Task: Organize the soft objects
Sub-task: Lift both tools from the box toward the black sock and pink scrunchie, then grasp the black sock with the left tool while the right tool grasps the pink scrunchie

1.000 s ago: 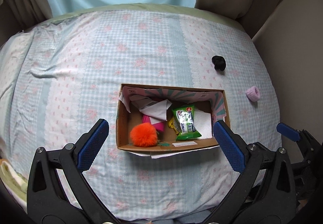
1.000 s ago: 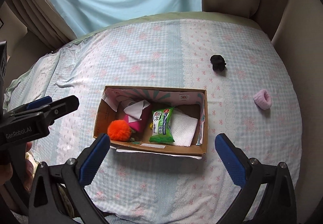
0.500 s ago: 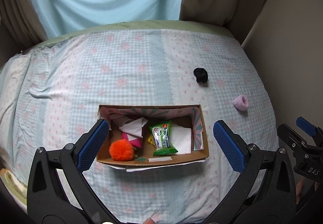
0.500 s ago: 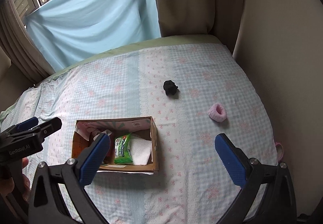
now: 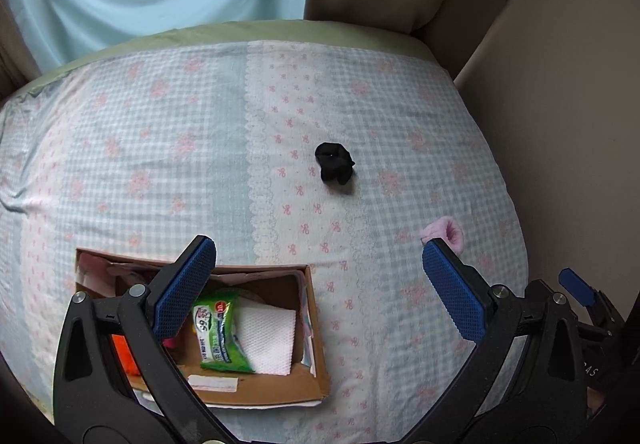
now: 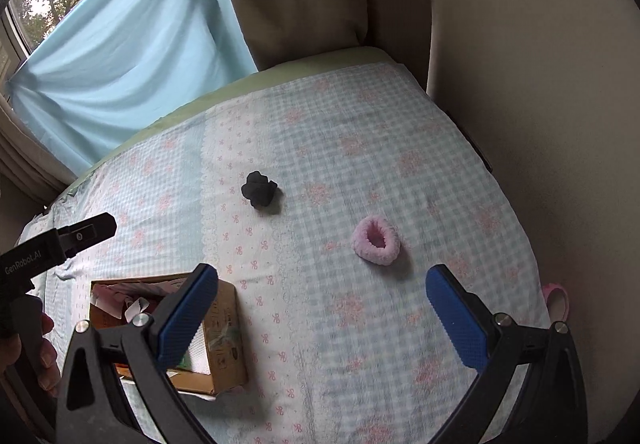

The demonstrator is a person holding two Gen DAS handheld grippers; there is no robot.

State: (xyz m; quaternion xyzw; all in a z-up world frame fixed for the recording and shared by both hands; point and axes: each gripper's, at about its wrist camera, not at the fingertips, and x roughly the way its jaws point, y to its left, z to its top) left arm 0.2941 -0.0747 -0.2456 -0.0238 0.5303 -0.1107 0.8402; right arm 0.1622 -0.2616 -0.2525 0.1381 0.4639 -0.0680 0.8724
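Note:
A cardboard box [image 5: 316,332] [image 6: 226,328] lies on the bed at the lower left, holding a green packet [image 5: 218,336], a white tissue [image 5: 268,340] and an orange pompom [image 5: 122,350] half hidden by a finger. A black scrunchie [image 5: 334,163] [image 6: 259,189] lies on the bedspread beyond the box. A fluffy pink scrunchie [image 6: 376,240] [image 5: 450,233] lies further right. My left gripper [image 5: 320,290] hovers open over the box's right end. My right gripper [image 6: 322,318] is open above the bedspread, just short of the pink scrunchie. Neither holds anything.
The patterned bedspread [image 6: 320,148] ends at a wall on the right and curtains at the back. A pink ring-shaped item [image 6: 556,300] sits at the bed's right edge. A hand [image 6: 24,356] holds the left gripper's body at the left edge.
Both grippers have swung to the right, away from the box. The box has slid to the lower left of both views and the two scrunchies have come nearer. Both stay open.

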